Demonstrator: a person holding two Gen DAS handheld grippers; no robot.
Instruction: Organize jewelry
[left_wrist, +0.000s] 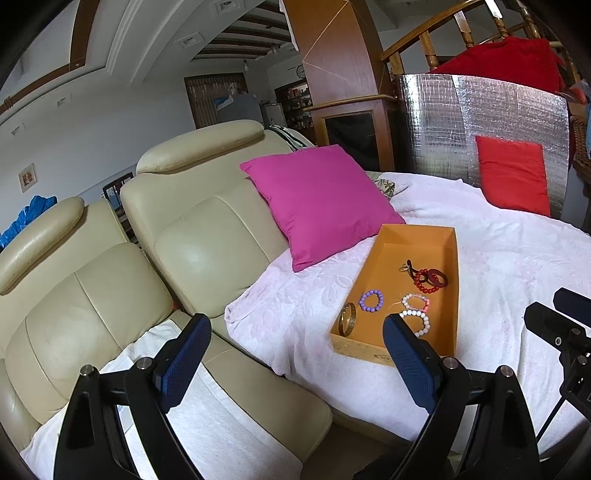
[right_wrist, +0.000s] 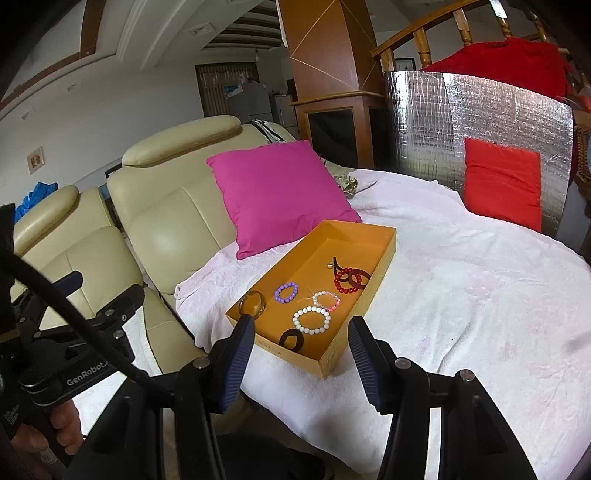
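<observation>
An orange box (right_wrist: 332, 245) lies on a pale pink blanket and holds several bracelets. Among them are a purple bead bracelet (right_wrist: 286, 292), a gold bangle (right_wrist: 252, 302), a white bead bracelet (right_wrist: 311, 319), a red bead bracelet (right_wrist: 345, 283) and a black hair tie (right_wrist: 291, 339). My right gripper (right_wrist: 302, 345) hovers just short of the box's near corner, open, with nothing between its pads. My left gripper (left_wrist: 297, 345) is open and empty too, to the left of the box (left_wrist: 417, 230), over the edge where sofa meets blanket.
A magenta pillow (left_wrist: 317, 199) leans behind the box and a red pillow (left_wrist: 513, 173) rests against a silver foil panel (left_wrist: 480, 110). Cream leather sofa seats (left_wrist: 110, 295) fill the left. A hand (right_wrist: 62, 432) grips the left tool's handle.
</observation>
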